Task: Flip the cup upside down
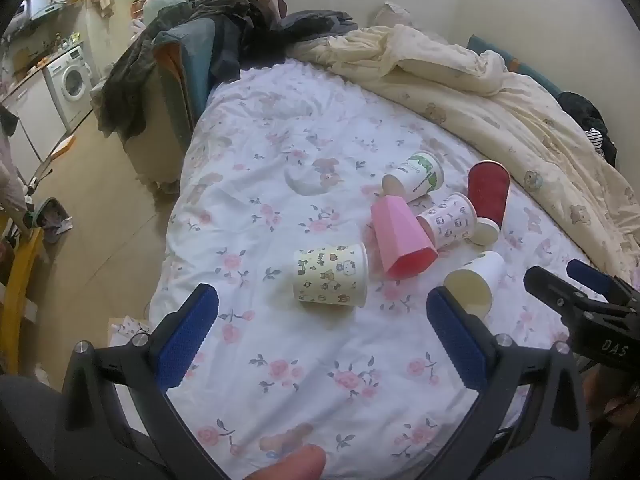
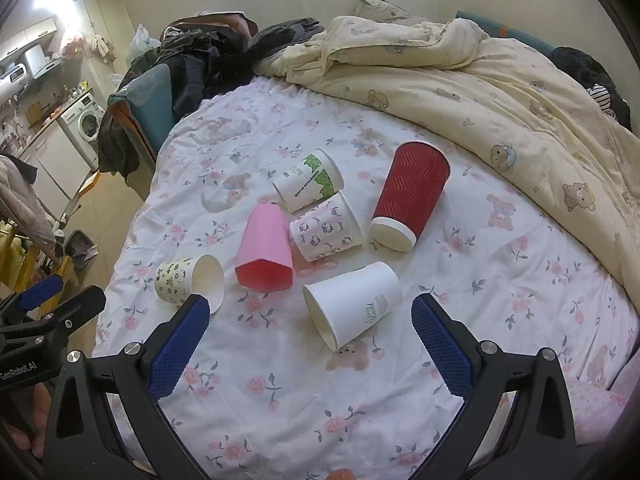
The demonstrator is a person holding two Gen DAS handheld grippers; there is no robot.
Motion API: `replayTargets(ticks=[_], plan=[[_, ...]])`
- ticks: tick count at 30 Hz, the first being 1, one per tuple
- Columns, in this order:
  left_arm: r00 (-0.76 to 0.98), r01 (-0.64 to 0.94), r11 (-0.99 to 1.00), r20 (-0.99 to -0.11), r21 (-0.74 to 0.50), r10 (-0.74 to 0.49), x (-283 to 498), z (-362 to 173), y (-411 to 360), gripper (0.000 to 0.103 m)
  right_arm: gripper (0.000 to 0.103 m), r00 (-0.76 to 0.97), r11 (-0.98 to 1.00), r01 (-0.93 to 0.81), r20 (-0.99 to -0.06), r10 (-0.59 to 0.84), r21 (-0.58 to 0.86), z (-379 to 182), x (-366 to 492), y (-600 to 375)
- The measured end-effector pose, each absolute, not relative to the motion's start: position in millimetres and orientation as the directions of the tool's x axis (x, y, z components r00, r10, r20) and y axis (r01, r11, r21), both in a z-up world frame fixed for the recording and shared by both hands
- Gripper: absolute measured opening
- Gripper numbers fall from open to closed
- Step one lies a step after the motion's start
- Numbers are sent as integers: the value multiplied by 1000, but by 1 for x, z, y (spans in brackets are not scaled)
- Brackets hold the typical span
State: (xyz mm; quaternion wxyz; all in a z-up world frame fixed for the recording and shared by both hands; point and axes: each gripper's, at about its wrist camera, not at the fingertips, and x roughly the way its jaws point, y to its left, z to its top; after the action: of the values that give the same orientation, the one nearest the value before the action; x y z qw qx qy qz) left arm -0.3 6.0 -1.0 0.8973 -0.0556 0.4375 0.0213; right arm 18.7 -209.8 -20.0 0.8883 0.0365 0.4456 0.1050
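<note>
Several cups lie on their sides on the floral bedsheet [image 2: 280, 400]. A yellow cartoon paper cup [image 1: 330, 278] [image 2: 188, 282] lies just ahead of my left gripper [image 1: 320, 320]. A plain white cup [image 2: 352, 304] [image 1: 474, 284] lies just ahead of my right gripper [image 2: 316, 332]. Beyond them lie a pink faceted cup [image 1: 400, 236] [image 2: 266, 254], a white cartoon cup [image 1: 450, 220] [image 2: 326, 226], a green-printed cup [image 1: 414, 176] [image 2: 308, 180] and a red ribbed cup [image 1: 488, 194] [image 2: 408, 192]. Both grippers are open, empty and above the sheet. The right gripper also shows at the right edge of the left wrist view [image 1: 576, 292].
A cream bear-print duvet [image 2: 500, 92] is bunched along the far and right side of the bed. Dark clothes are piled on a chair [image 1: 192, 64] at the bed's far left corner. The floor [image 1: 100, 208], a washing machine [image 1: 70, 80] and a yellow frame [image 1: 20, 280] lie to the left.
</note>
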Motion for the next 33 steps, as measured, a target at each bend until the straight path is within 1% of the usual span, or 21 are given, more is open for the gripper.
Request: replayTargets(ticks=[33], plan=[[605, -89, 994, -796, -68, -1, -1, -1, 3, 103, 103, 578, 975, -152, -786, 221, 162, -21, 20, -209]])
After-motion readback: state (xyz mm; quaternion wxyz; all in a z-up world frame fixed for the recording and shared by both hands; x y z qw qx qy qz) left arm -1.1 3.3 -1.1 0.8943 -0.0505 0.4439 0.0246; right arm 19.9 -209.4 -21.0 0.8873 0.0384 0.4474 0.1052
